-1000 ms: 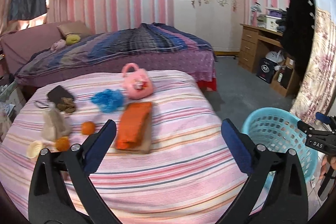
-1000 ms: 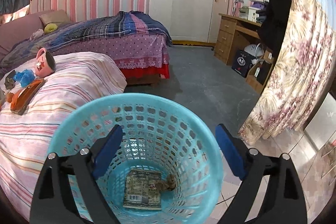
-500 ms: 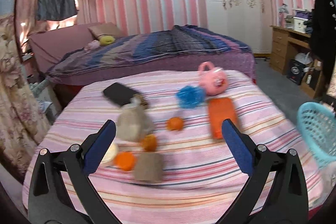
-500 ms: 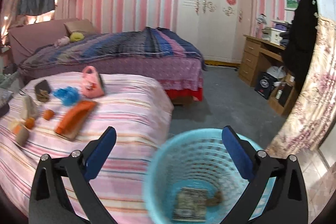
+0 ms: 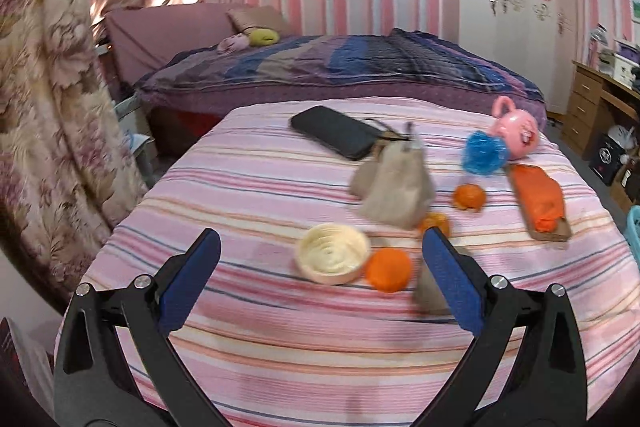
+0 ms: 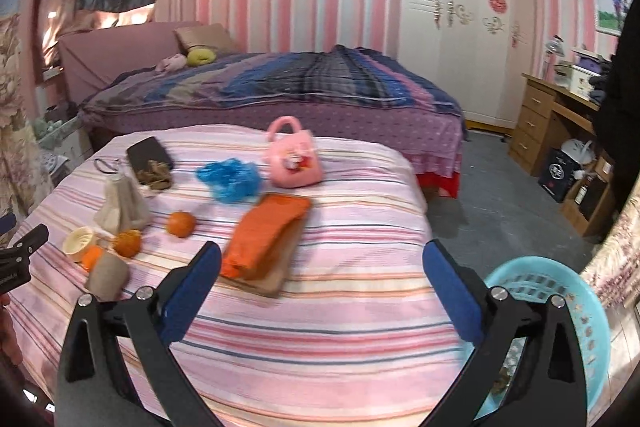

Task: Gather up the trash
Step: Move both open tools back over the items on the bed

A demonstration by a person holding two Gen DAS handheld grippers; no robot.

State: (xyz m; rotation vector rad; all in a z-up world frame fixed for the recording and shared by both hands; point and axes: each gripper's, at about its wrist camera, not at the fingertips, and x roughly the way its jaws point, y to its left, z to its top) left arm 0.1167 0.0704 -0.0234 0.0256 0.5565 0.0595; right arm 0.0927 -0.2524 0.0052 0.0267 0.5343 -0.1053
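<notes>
My left gripper (image 5: pixel 320 279) is open and empty above the striped bed, close to a cream cup (image 5: pixel 333 253), an orange peel (image 5: pixel 388 269) and a crumpled brown paper (image 5: pixel 430 291) partly behind its right finger. A beige paper bag (image 5: pixel 396 187), a tangerine (image 5: pixel 469 195) and a blue plastic wad (image 5: pixel 484 151) lie farther back. My right gripper (image 6: pixel 320 287) is open and empty over the bed's near right part. The turquoise trash basket (image 6: pixel 560 307) stands on the floor at lower right, with scraps inside.
An orange cloth on a brown board (image 6: pixel 266 235), a pink toy handbag (image 6: pixel 294 157) and a black wallet (image 5: pixel 334 137) lie on the bed. A second bed (image 6: pixel 280 87) stands behind. A floral curtain (image 5: pixel 48 107) hangs at the left. A wooden desk (image 6: pixel 560 123) is at the right.
Both grippers swung left, away from the basket and toward the bed. The left one moved in close to the cup and peels. Both stayed open.
</notes>
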